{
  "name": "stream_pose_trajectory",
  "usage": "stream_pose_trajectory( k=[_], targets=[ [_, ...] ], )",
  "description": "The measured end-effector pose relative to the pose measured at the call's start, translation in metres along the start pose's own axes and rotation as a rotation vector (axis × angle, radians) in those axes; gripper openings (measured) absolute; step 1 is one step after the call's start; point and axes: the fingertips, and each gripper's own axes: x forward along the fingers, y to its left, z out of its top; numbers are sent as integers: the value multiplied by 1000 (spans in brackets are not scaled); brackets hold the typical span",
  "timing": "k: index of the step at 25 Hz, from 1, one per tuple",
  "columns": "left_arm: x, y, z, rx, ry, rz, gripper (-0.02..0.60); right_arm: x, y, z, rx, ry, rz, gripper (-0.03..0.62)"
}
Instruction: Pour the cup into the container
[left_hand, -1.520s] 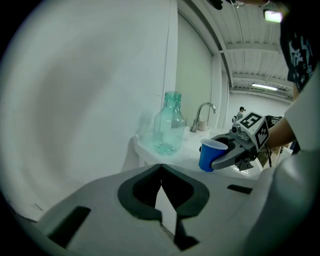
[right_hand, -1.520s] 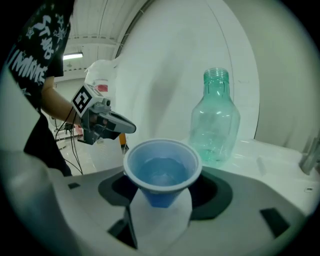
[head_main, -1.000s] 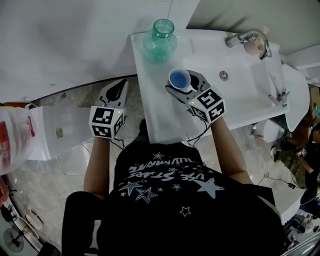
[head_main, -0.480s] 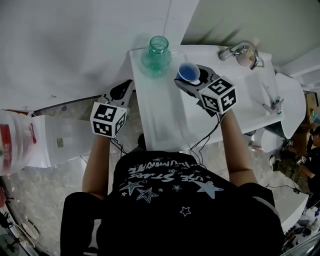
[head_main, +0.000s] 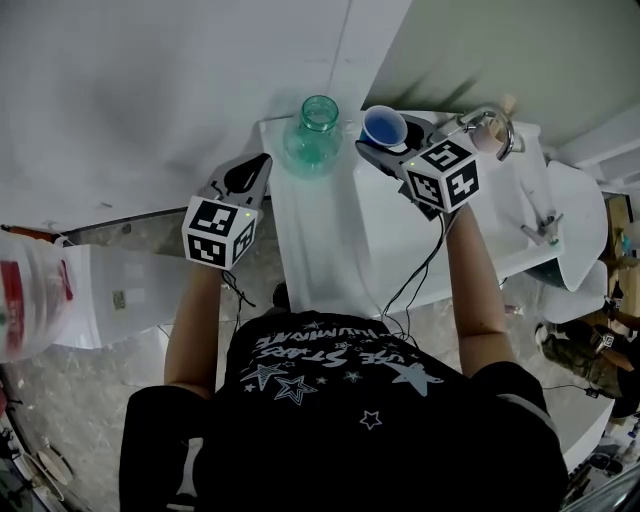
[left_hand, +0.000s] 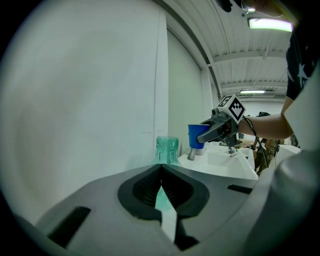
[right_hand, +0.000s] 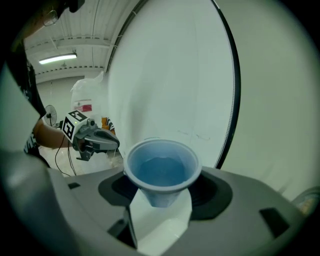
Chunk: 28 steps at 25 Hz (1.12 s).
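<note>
Blue cup (head_main: 384, 126), gripped upright by the right gripper (head_main: 388, 146), hangs just right of the green container (head_main: 316, 135) at the counter's (head_main: 330, 250) far-left corner; left gripper (head_main: 258, 166) closed, empty.

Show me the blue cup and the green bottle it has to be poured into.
blue cup (right_hand: 160, 197): right gripper view, on the outer wall just under the front rim.
green bottle (left_hand: 167, 149): left gripper view, on the ribbed neck below the open mouth.

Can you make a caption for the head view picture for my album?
Right gripper holds a blue cup upright next to the green jar on the white counter; left gripper is shut.
</note>
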Motion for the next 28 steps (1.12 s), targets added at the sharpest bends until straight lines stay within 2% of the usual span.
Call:
stream_pose_trajectory(
  k=[6, 13, 19, 28],
  targets=[
    [12, 9, 1, -19, 0, 6, 11, 18, -20, 9, -68, 53, -21, 287],
    [18, 17, -2, -41, -3, 13, 11, 32, -36, 22, -94, 44, -44, 285],
    [21, 20, -2, -52, -9, 21, 11, 40, -45, 25, -210, 92, -88, 285],
    [21, 21, -6, -74, -16, 30, 11, 51, -42, 32, -355, 157, -105, 285]
  ],
)
